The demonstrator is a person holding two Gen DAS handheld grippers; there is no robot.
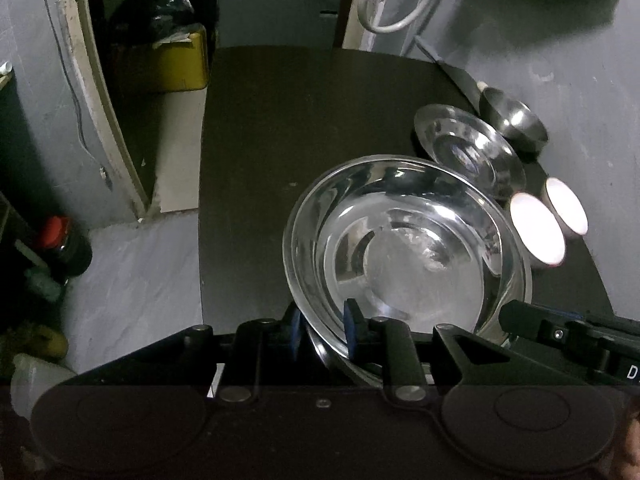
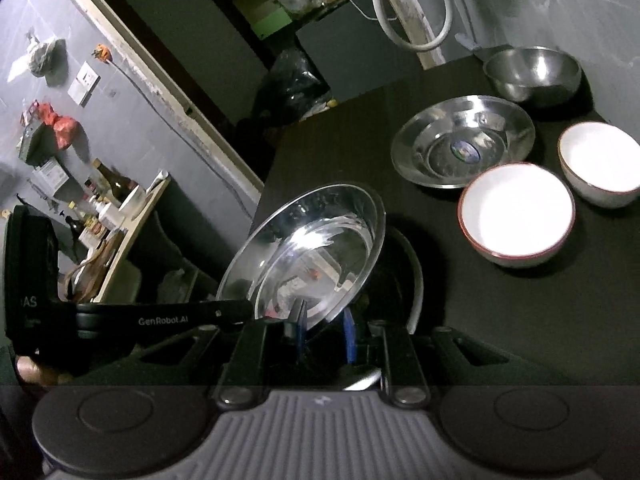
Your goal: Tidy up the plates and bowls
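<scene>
A large steel plate (image 1: 404, 248) is held tilted above the black table (image 1: 280, 128). My left gripper (image 1: 325, 330) is shut on its near rim. My right gripper (image 2: 322, 330) is shut on the rim of the same plate (image 2: 308, 256), and its arm (image 1: 568, 336) shows at the right in the left wrist view. A second steel plate (image 2: 460, 148) lies flat further back. A steel bowl (image 2: 532, 72) stands behind it. Two white bowls (image 2: 516, 216) (image 2: 600, 164) with red rims stand to the right.
The table's left edge (image 2: 272, 184) drops to a grey floor (image 1: 132, 264). A yellow box (image 1: 176, 60) and a black bag (image 2: 292, 80) lie beyond the table. A shelf with bottles (image 2: 104, 208) stands at the left. A white hose (image 2: 412, 20) hangs on the back wall.
</scene>
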